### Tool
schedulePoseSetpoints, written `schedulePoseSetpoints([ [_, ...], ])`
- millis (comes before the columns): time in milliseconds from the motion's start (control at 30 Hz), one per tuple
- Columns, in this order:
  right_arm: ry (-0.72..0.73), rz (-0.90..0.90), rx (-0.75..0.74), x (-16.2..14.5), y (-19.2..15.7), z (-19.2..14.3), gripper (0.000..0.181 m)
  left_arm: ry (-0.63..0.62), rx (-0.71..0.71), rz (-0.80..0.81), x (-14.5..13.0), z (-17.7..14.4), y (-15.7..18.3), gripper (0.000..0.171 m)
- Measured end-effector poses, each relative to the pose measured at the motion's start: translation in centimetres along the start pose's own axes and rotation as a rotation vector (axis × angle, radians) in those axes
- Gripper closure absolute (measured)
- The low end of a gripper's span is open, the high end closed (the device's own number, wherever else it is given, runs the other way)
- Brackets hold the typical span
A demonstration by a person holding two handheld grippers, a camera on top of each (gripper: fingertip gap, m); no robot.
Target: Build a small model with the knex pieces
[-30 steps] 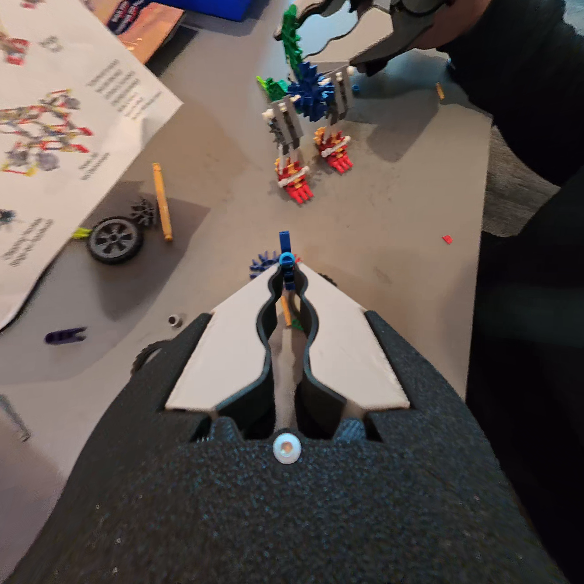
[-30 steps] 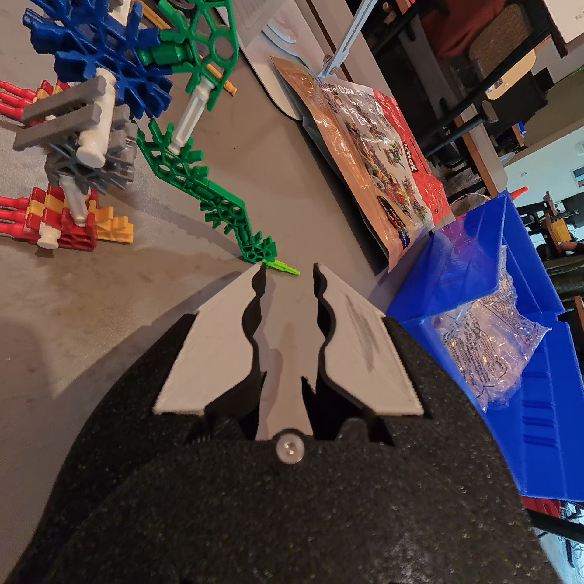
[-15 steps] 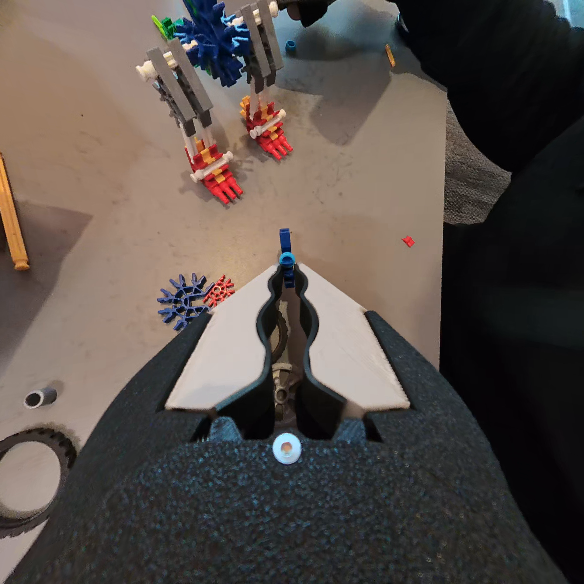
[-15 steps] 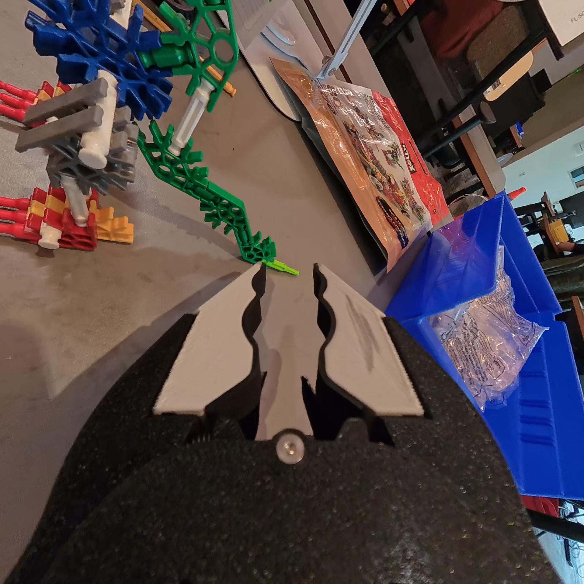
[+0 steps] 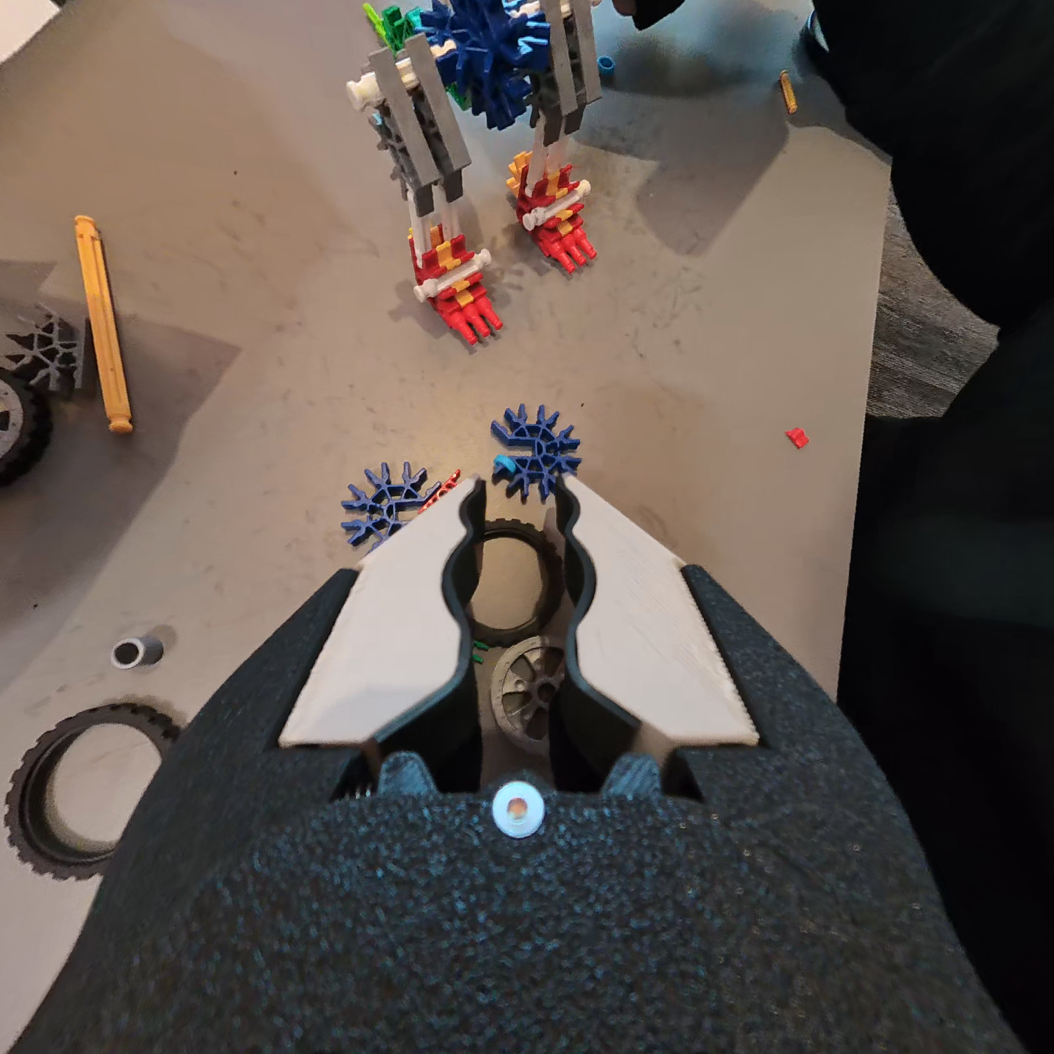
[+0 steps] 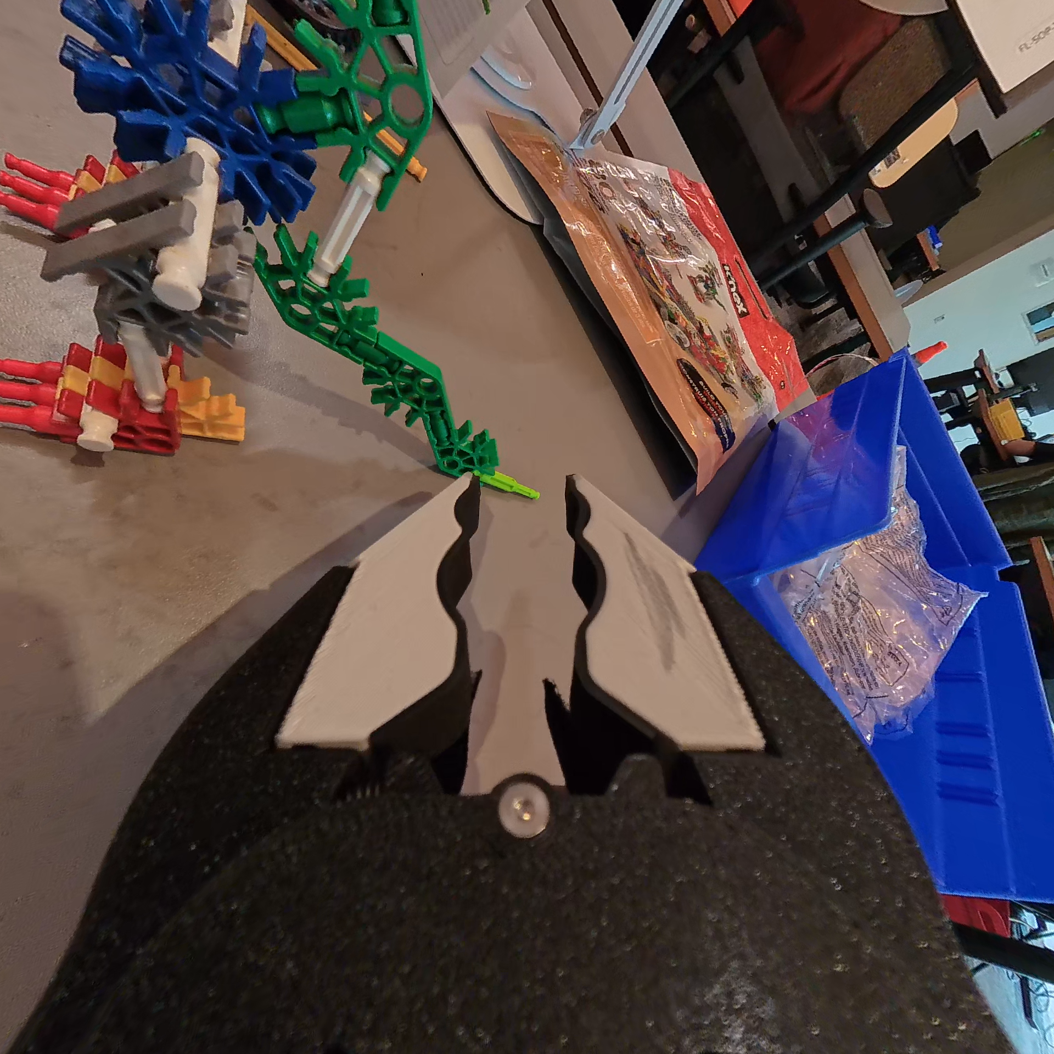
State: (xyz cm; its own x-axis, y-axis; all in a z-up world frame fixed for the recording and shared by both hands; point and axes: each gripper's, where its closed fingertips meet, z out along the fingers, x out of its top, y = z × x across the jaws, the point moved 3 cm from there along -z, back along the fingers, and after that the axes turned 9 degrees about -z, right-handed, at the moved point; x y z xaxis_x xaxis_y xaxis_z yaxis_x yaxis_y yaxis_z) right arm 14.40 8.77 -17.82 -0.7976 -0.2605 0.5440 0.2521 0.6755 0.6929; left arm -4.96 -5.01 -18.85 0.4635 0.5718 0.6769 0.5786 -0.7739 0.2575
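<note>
Off to your right, the bright blue plastic bin (image 6: 844, 513) holds a crumpled clear plastic bag (image 6: 872, 621) with printing on it; the bag lies against the bin's inner wall, and a second blue bin (image 6: 981, 758) sits just beside it, its contents out of sight.

Your left gripper (image 5: 520, 486) is tipped steeply down over the grey tabletop (image 5: 228, 171), its jaws standing apart with nothing between them. Just beyond its tips lies a dark blue snowflake-shaped plastic connector (image 5: 536, 450) with a small light blue clip (image 5: 503, 463) touching its edge. Seen through the gap between the fingers are a black rubber tyre ring (image 5: 513, 576) and, nearer the wrist, a grey spoked wheel hub (image 5: 527, 690). Another dark blue snowflake connector (image 5: 383, 502) sits just beside the left finger.

Your right gripper (image 6: 522, 485) is held low, close to the table, rolled so the surface runs off at a slant, jaws apart and empty. Its left fingertip is just beside the green connector tail (image 6: 393, 371) of the standing construction-toy figure (image 6: 171, 228), whose lime green rod tip (image 6: 510, 485) points across the gap. A flat printed packet (image 6: 656, 285) lies near the bins.
</note>
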Motion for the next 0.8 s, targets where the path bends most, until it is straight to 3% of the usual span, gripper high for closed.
schedulePoseSetpoints([
  [433,-0.004,0.005,0.006,-0.1,-0.1,0.1,0.151,-0.002,0.135,0.086,-1.0,-1.7,-2.2,0.133],
  [800,-0.013,0.011,0.013,-0.4,-0.1,0.4,0.151,-0.013,0.128,0.065,-2.0,-1.6,-2.8,0.121],
])
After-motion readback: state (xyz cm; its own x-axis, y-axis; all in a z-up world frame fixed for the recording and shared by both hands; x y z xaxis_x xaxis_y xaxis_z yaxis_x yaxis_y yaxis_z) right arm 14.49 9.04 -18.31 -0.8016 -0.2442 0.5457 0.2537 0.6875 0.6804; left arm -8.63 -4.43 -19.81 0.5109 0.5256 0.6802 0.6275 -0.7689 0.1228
